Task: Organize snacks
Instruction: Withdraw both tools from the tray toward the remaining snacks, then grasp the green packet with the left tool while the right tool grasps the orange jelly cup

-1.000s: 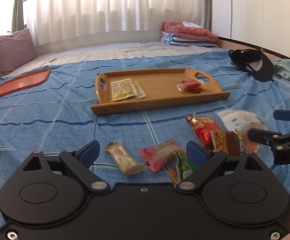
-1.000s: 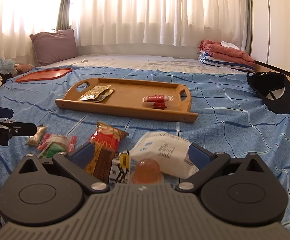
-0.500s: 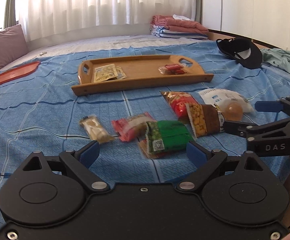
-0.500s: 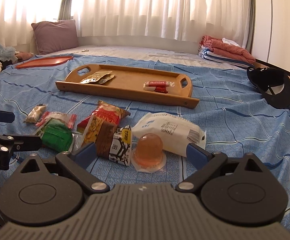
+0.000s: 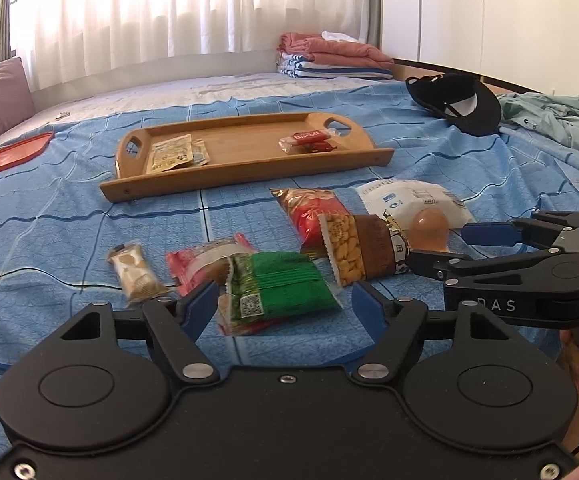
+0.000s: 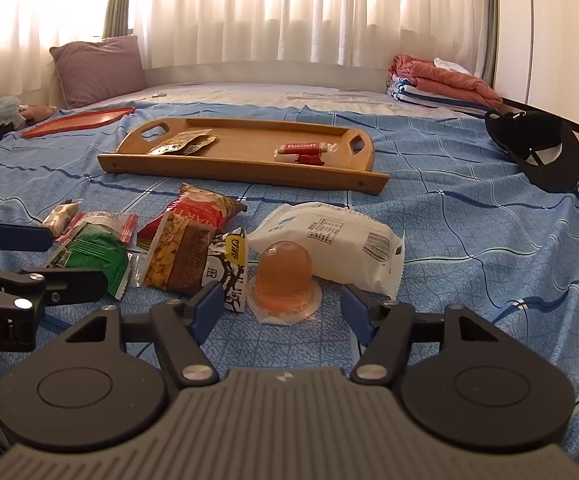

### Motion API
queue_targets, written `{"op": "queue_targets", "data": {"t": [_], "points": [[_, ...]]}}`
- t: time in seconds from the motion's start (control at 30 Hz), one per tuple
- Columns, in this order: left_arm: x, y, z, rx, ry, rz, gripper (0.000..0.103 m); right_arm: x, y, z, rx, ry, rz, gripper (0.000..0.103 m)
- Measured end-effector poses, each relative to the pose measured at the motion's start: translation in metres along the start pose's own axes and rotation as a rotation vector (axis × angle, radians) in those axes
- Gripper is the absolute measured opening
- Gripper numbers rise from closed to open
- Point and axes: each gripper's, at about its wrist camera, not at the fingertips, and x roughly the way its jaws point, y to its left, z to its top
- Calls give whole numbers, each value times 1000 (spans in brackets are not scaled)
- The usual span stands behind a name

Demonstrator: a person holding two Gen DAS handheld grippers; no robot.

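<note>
Loose snacks lie on the blue bedspread in front of a wooden tray (image 5: 245, 178) (image 6: 245, 170) that holds tan sachets (image 5: 171, 154) and a red biscuit pack (image 5: 305, 138). My left gripper (image 5: 285, 306) sits low over a green packet (image 5: 277, 290) (image 6: 93, 254), jaws closing, the packet between them but the pads apart from it. My right gripper (image 6: 283, 312) (image 5: 441, 246) is closing around an orange jelly cup (image 6: 285, 280) (image 5: 429, 226), pads clear of it. Beside the cup lie a brown peanut bag (image 6: 185, 258), a red bag (image 6: 201, 210) and a white packet (image 6: 337, 238).
A small tan bar (image 5: 135, 270) and a pink-edged packet (image 5: 205, 256) lie left of the green one. A black cap (image 6: 541, 152), folded laundry (image 6: 437, 78), teal cloth (image 5: 557, 120), a red tray (image 6: 79, 120) and a purple pillow (image 6: 97, 66) ring the bed.
Both grippers sank toward the snacks and their jaws narrowed. The left one swung right from the tan bar to the green packet. The jelly cup now sits fully in view between the right fingers.
</note>
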Motion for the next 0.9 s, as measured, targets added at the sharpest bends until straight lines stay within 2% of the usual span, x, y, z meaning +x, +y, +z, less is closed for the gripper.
{"op": "queue_targets", "data": {"t": [0.37,0.9], "points": [[16,-4,2,-4,4,24,64,6,-1,1,0,-8,8,74],[28,-9,1,23,2,48,64,15,1,1,0,-5,-5,75]]}}
